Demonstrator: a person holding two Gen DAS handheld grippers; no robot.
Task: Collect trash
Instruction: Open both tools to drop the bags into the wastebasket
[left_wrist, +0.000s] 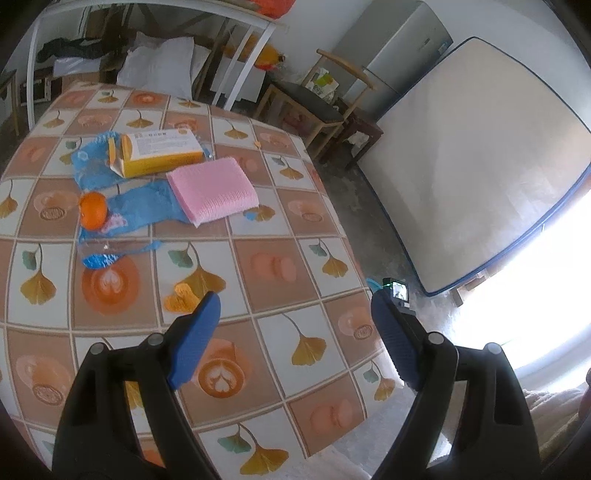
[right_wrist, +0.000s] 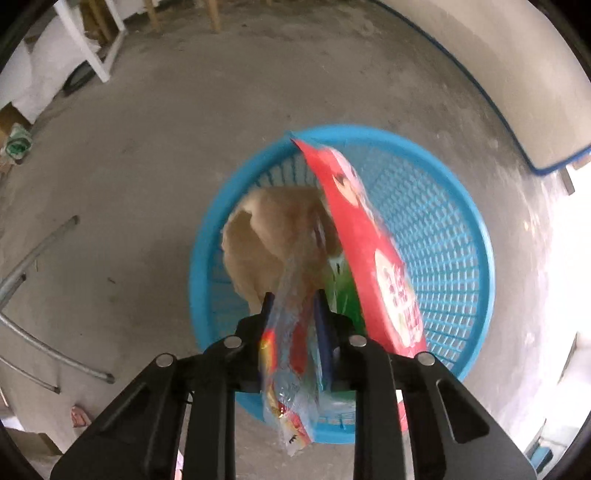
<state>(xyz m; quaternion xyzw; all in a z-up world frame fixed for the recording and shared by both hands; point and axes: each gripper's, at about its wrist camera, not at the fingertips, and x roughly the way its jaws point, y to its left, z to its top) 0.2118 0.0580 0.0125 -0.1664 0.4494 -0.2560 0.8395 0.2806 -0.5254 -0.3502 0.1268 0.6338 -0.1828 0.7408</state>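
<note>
Fingers pinch wrapper, long axis forward, over basket.

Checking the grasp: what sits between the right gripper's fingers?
In the right wrist view, a clear plastic wrapper is pinched between them, above the blue basket.

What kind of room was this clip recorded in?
Probably a lived-in home room, part dining, part storage: a table with a patterned cloth, a mattress leaning on the wall, a wooden chair, and a blue basket on bare concrete.
</note>
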